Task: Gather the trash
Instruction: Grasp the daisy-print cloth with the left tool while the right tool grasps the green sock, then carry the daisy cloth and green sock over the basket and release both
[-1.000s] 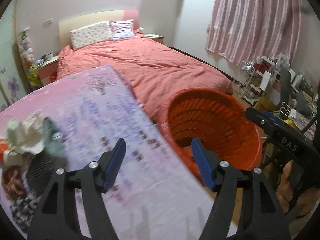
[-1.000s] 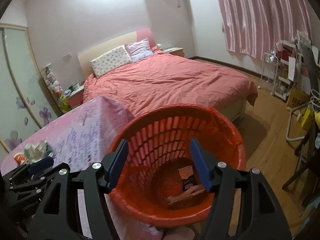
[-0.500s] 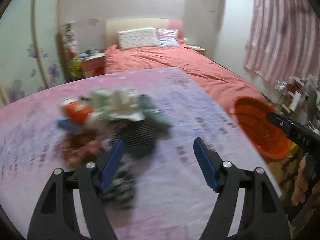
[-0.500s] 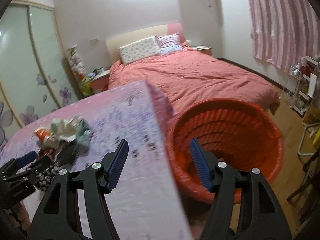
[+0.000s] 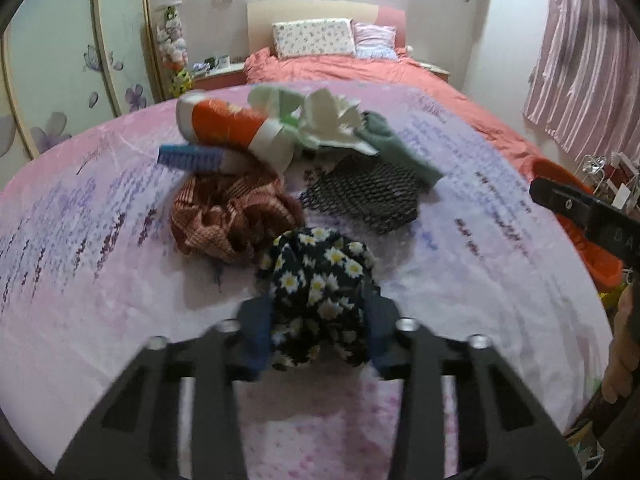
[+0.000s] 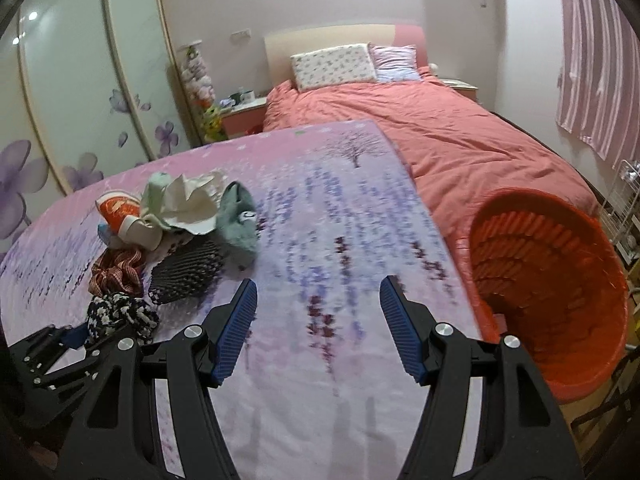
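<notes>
**Left wrist view: a grab at the flowery cloth**

Left wrist view shows the left gripper closing its jaws around a soft, crumpled black cloth with white daisies. The blue pads press on both sides of it. It lies on a table cloth that is pink with purple flower prints.

Behind it sits a pile of trash: a red checked rag, a black net, a green fuzzy sock, crumpled white paper, an orange and white packet and a blue ribbed piece. No writing can be read.

The right gripper hangs open over the table, with nothing between its jaws. A round orange basket with slotted plastic walls stands beside the table's right edge. What is inside it cannot be seen.
</notes>
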